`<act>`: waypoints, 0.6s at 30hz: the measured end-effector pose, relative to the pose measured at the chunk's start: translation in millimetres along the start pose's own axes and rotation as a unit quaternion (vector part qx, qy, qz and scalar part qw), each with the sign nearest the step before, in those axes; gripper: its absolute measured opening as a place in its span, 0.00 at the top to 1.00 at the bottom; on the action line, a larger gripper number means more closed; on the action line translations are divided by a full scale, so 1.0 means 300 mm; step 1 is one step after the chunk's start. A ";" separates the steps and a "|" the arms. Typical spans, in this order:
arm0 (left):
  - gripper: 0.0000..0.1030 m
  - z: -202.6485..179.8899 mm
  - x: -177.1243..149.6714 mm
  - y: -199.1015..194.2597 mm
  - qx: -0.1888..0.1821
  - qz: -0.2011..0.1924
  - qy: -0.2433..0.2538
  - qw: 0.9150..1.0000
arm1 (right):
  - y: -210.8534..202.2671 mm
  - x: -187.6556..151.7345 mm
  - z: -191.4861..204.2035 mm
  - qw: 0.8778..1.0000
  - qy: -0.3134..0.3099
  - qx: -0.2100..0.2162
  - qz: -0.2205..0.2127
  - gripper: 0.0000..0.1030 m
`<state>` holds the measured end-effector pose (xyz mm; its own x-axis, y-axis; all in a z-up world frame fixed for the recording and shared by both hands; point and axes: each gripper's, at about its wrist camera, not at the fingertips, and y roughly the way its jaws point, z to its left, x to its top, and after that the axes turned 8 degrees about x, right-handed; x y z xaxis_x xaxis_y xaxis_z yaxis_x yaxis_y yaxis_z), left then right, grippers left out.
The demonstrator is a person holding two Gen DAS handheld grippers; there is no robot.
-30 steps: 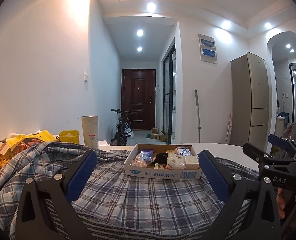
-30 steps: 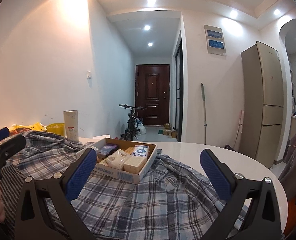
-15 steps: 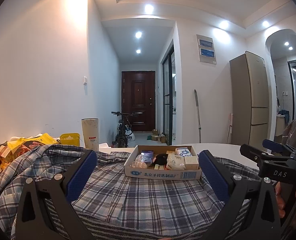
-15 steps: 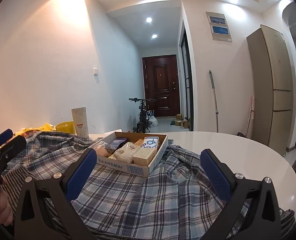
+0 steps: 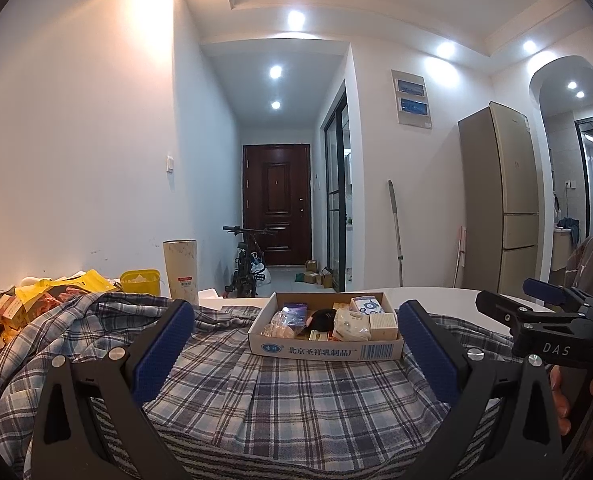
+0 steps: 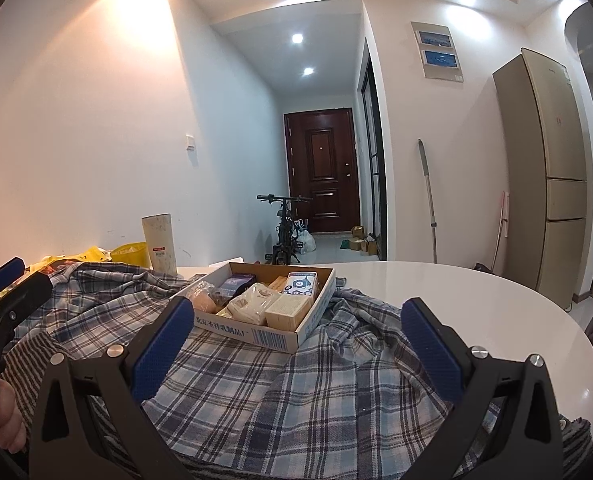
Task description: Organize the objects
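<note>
At the far left of the left wrist view, yellow snack packets (image 5: 36, 292) are heaped on the desk (image 6: 476, 300), with a yellow tub (image 5: 139, 281) and a tall pale cylinder (image 5: 181, 270) seen just beyond them. A plaid shirt (image 5: 288, 392) is spread across the near part of the desk, over a striped cloth (image 5: 256, 454) that shows at the lower edge. The left hand-held gripper (image 5: 296, 344) is held above the shirt with its blue-padded fingers (image 5: 164, 350) spread wide and nothing between them. A shallow cardboard box (image 5: 324, 349) is set on the shirt, framed between those fingers; small packets and cartons are packed inside it. The right hand-held gripper (image 6: 296, 340) is likewise held wide and empty over the shirt, with the box lying ahead and slightly left, close to its left finger. Bare white desk is seen to the right of the shirt. Farther off, a bicycle (image 6: 284, 228) is parked before a dark door (image 6: 322, 168), and a tall refrigerator (image 6: 552, 176) is stood at the right.
</note>
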<state>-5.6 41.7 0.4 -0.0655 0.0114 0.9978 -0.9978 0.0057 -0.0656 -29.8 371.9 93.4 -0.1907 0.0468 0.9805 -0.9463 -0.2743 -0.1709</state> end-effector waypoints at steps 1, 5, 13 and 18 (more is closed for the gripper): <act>0.00 -0.001 0.000 -0.001 0.000 0.000 0.000 1.000 | 0.000 0.000 0.000 1.000 0.000 0.000 0.000 0.00; 0.00 0.001 -0.001 -0.006 0.000 0.001 0.001 1.000 | 0.000 0.001 0.002 1.000 0.000 0.000 0.003 0.00; 0.00 0.002 0.005 -0.001 -0.003 0.005 0.002 1.000 | 0.000 0.001 0.001 1.000 0.001 0.000 0.002 0.00; 0.00 0.002 0.006 0.001 -0.004 0.006 0.003 1.000 | -0.001 0.002 0.001 1.000 0.001 0.000 0.001 0.00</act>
<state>-5.9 41.1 2.1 -0.0765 0.0172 0.9969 -0.9970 0.0129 -0.0767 -29.5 371.9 94.1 -0.1922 0.0477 0.9802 -0.9463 -0.2737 -0.1722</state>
